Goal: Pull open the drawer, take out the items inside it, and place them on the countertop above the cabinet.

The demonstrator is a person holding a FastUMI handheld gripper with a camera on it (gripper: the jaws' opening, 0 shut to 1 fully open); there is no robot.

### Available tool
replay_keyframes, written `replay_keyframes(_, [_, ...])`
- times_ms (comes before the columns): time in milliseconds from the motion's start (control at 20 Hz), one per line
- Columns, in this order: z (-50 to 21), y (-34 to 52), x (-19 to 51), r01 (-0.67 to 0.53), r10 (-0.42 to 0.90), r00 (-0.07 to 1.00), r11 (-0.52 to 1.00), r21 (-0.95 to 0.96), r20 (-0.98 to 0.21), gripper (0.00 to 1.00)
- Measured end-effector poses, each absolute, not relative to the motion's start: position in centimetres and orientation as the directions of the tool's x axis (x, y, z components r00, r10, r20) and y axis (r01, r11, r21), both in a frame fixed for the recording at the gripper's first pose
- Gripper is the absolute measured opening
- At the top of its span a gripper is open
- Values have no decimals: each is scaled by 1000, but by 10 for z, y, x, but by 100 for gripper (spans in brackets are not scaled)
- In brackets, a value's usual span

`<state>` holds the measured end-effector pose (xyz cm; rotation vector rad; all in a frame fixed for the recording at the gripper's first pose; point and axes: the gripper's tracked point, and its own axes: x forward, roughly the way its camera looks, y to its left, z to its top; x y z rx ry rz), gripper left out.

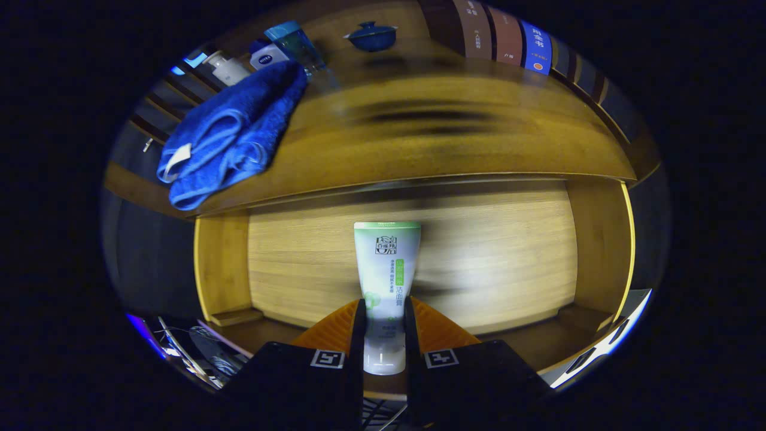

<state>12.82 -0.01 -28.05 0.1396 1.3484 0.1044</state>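
My gripper (383, 317) is shut on a white and green tube (386, 263), both fingers pressing its lower half. The tube stands up between the fingers, above the open wooden drawer (221, 263). Beyond the drawer lies the wooden countertop (455, 137). A folded blue towel (230, 134) rests on the countertop's left part, hanging a little over its front edge.
At the back of the countertop stand a white pump bottle (227, 67), a blue-and-white bottle (269, 55), a clear blue cup (299, 45) and a blue lidded bowl (372, 36). Book spines (508, 39) line the back right. The countertop's middle and right are bare wood.
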Motion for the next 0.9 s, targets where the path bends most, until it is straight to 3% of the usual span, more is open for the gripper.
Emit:
replay_keyframes(350, [-212,2,137,-28,189,259,982,188,-947,33])
replay_keyframes(500, [-201,-5,178,-18,134,326,991,136,-936,33])
replay_keyframes(900, [-207,-8,280,79,13,359,996,45,-933,33])
